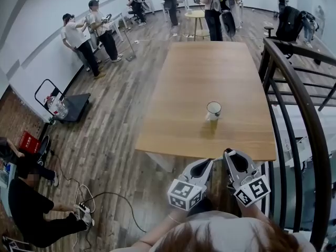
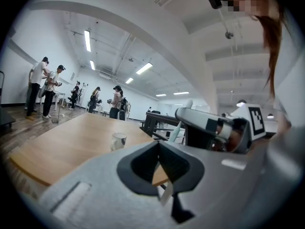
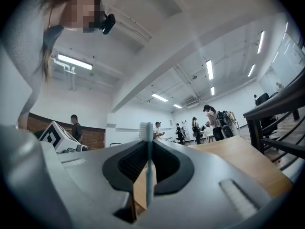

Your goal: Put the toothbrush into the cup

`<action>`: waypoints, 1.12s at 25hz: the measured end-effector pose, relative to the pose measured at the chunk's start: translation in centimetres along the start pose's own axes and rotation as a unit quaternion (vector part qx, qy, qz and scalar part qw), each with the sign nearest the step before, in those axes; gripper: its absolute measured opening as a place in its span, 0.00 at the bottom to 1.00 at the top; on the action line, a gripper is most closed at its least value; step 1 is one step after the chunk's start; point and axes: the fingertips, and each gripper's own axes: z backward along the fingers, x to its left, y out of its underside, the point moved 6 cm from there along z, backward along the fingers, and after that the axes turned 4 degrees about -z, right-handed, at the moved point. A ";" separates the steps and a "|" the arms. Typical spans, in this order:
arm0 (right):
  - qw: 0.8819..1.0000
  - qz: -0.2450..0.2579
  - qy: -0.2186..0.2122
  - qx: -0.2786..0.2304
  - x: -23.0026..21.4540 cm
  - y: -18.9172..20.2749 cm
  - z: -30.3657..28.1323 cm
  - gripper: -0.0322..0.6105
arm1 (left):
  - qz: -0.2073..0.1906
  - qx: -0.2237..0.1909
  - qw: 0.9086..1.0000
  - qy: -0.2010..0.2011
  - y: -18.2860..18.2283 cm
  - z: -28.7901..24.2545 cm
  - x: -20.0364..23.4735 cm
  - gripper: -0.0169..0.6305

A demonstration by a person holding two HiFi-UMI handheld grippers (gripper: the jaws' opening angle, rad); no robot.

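Note:
A white cup (image 1: 213, 110) stands upright on the wooden table (image 1: 178, 114), toward its near right part, and the left gripper view also catches the cup (image 2: 118, 140). Both grippers hang side by side just short of the table's near edge. My right gripper (image 1: 229, 153) is shut on a pale mint toothbrush (image 3: 149, 166), whose bristle head sticks out past the jaw tips. From the left gripper view the toothbrush (image 2: 180, 128) pokes out of the right gripper (image 2: 209, 125). My left gripper (image 1: 209, 163) has its jaws together with nothing between them.
A dark metal railing (image 1: 294, 88) runs along the table's right side. Wood floor lies to the left, with a black cart (image 1: 71, 106) and a seated person (image 1: 31, 203) beside cables. Several people stand at the room's far end.

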 end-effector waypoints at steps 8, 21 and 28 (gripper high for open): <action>1.000 0.011 0.009 -0.011 -2.9 0.0 -6.2 0.09 | -0.010 0.002 1.000 0.013 -1.8 -3.7 6.0 0.03; 0.999 -0.005 0.037 -0.014 -5.1 1.7 -9.5 0.09 | 0.006 0.022 0.999 0.022 -0.5 -5.6 10.4 0.03; 0.999 -0.010 0.037 -0.022 -6.6 1.3 -11.0 0.09 | 0.006 0.023 1.000 0.010 -0.7 -5.8 11.5 0.03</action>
